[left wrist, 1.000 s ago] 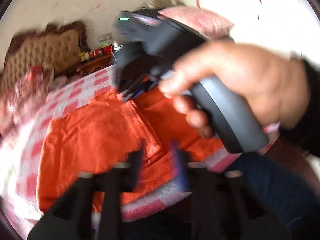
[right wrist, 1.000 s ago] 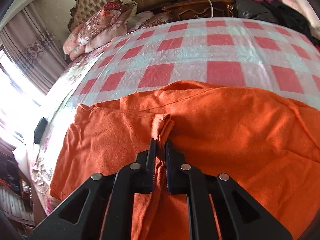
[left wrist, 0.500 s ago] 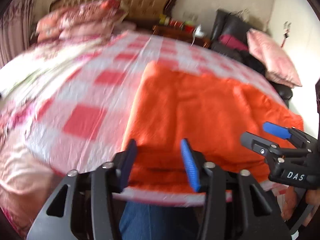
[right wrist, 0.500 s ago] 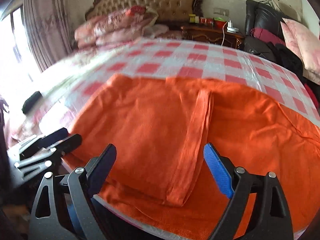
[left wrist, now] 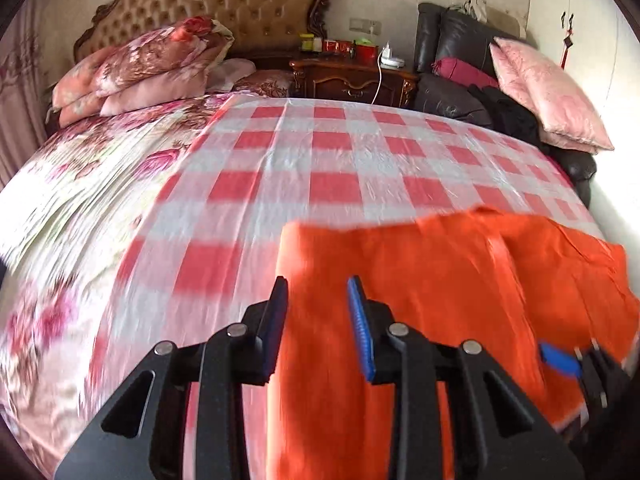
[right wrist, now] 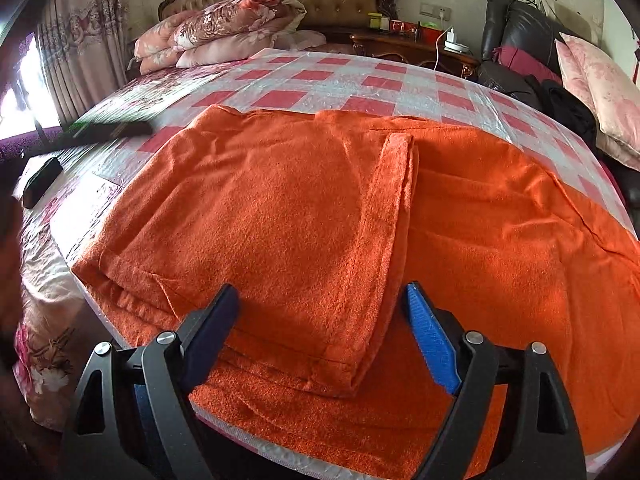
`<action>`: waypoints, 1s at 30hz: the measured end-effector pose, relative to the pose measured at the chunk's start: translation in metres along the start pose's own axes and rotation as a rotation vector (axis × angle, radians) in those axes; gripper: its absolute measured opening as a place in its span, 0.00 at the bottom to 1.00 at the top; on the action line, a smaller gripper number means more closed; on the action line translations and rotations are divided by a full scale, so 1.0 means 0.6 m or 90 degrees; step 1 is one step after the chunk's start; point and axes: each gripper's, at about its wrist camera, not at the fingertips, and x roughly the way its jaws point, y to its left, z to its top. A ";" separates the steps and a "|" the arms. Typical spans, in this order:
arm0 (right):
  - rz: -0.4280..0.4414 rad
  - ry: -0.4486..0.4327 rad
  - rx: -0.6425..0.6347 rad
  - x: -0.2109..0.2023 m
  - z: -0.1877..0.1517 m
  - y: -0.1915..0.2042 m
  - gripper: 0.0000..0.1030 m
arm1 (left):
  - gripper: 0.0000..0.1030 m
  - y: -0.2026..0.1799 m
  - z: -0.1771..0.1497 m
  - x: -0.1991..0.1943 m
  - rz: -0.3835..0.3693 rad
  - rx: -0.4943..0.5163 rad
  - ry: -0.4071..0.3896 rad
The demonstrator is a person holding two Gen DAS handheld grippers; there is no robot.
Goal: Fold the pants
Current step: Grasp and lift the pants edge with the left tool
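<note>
The right hand-held gripper (right wrist: pixel 320 320), a second ago pinching a ridge of the orange pants (right wrist: pixel 300 208), now gapes empty; the left hand-held gripper (left wrist: pixel 318 312) is spread too. One fold lies finished on the bed (left wrist: pixel 320 160).

Bright window daylight, motion-blurred left-wrist view
</note>
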 end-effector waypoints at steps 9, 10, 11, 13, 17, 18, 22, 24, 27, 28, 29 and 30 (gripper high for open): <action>0.003 -0.005 -0.005 -0.002 -0.002 0.001 0.80 | 0.14 0.036 0.035 0.106 -0.007 -0.047 0.092; 0.003 -0.004 -0.006 -0.001 -0.002 0.001 0.80 | 0.14 0.039 0.032 0.097 -0.011 -0.052 0.082; 0.002 -0.005 -0.006 -0.001 -0.002 0.001 0.80 | 0.14 0.041 0.025 0.078 -0.001 -0.053 0.065; 0.003 -0.006 -0.005 -0.001 -0.002 0.000 0.80 | 0.14 0.041 0.005 0.038 -0.002 -0.064 0.027; 0.002 -0.007 -0.004 -0.001 -0.002 0.001 0.80 | 0.14 0.026 -0.063 -0.032 0.022 -0.070 -0.015; 0.002 -0.007 -0.004 -0.001 -0.002 0.001 0.80 | 0.14 0.020 -0.091 -0.047 0.024 -0.071 -0.016; 0.002 -0.007 -0.005 -0.001 -0.002 0.001 0.80 | 0.14 0.003 -0.154 -0.051 0.047 -0.031 0.018; 0.002 -0.007 -0.006 -0.001 -0.003 0.001 0.80 | 0.15 0.011 -0.175 -0.056 0.037 -0.036 0.011; 0.001 -0.009 -0.010 -0.002 -0.003 0.001 0.81 | 0.30 0.043 -0.184 -0.091 -0.015 -0.100 -0.019; 0.001 -0.007 -0.011 -0.002 -0.003 0.001 0.81 | 0.33 0.059 -0.188 -0.101 -0.036 -0.133 -0.026; 0.001 -0.005 -0.009 -0.002 -0.002 0.001 0.81 | 0.33 0.075 -0.194 -0.108 -0.058 -0.162 -0.032; -0.001 -0.005 -0.009 -0.002 -0.002 0.001 0.80 | 0.34 0.094 -0.206 -0.115 -0.086 -0.192 -0.037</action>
